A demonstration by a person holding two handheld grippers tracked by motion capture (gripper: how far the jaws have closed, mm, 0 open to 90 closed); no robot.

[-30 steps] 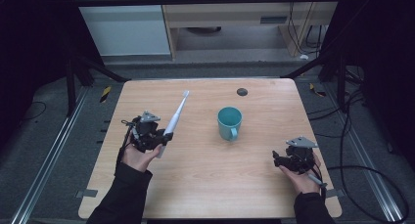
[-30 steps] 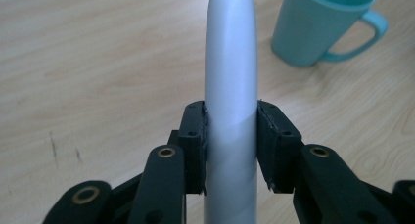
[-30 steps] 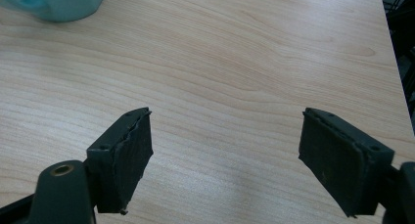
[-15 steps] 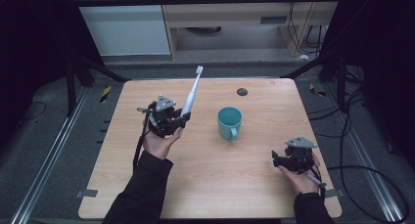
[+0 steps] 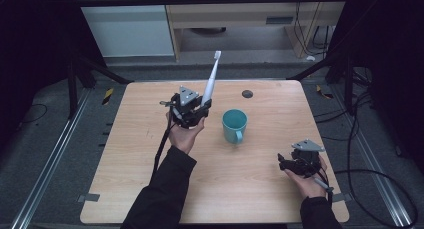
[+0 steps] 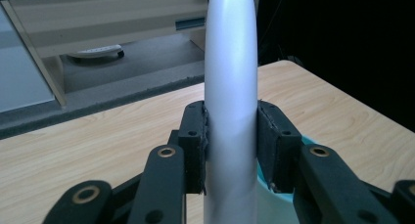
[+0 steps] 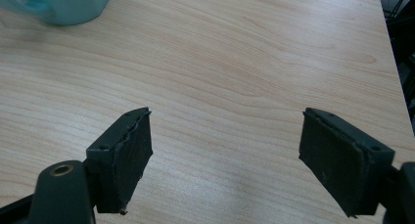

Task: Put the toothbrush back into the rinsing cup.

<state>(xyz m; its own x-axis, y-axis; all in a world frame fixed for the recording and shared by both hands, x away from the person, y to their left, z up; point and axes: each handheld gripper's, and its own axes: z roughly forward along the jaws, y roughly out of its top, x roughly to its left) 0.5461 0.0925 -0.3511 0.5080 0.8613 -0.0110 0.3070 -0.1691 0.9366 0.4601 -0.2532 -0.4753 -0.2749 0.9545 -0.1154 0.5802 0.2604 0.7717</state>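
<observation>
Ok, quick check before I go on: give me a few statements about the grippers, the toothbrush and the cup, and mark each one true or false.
1. The left gripper is shut on the toothbrush. True.
2. The toothbrush is lying flat on the table. False: it is held up in the air, head tilted away from the person.
3. The right gripper is open with nothing between its jaws. True.
4. The cup is tipped on its side. False: it stands upright, mouth up.
5. The right gripper is holding the cup. False: it sits apart from it, near the table's right front part.
</observation>
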